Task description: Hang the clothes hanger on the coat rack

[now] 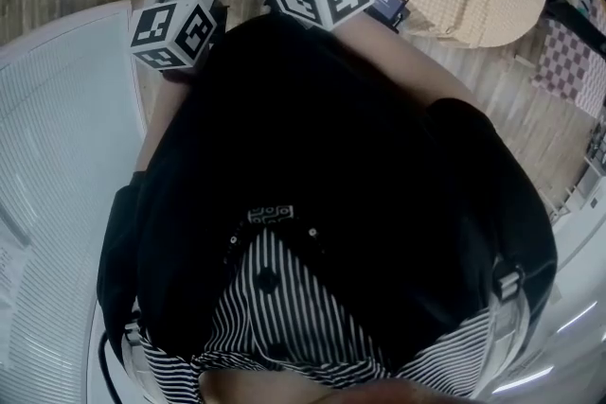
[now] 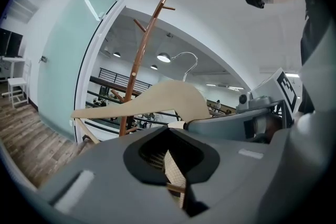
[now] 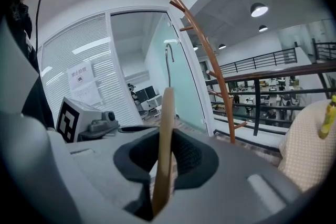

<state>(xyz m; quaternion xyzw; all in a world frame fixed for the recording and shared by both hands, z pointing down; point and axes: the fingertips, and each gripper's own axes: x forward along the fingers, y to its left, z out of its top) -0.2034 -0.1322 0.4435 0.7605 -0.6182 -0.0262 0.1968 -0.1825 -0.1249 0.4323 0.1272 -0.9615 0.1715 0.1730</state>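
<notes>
Both grippers pinch the clothes hanger (image 2: pixel 157 96).
The right gripper (image 3: pixel 167 136) has its fingers clamped on it edge-on. The left gripper (image 2: pixel 169 136) pinches what seems its lower part, hook upward. The brown coat rack (image 3: pixel 210 55) stands beyond, not touching the hanger, beside a glass door (image 3: pixel 181 76).

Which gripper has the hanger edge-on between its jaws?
The right gripper: the hanger is a thin strip there. The left gripper faces its broad side.

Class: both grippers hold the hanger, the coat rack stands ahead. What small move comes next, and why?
Probably carry the hanger closer to the coat rack, lifting its hook toward an upper peg: the rack stands apart, beyond the hanger, and the hook touches no peg yet.
</notes>
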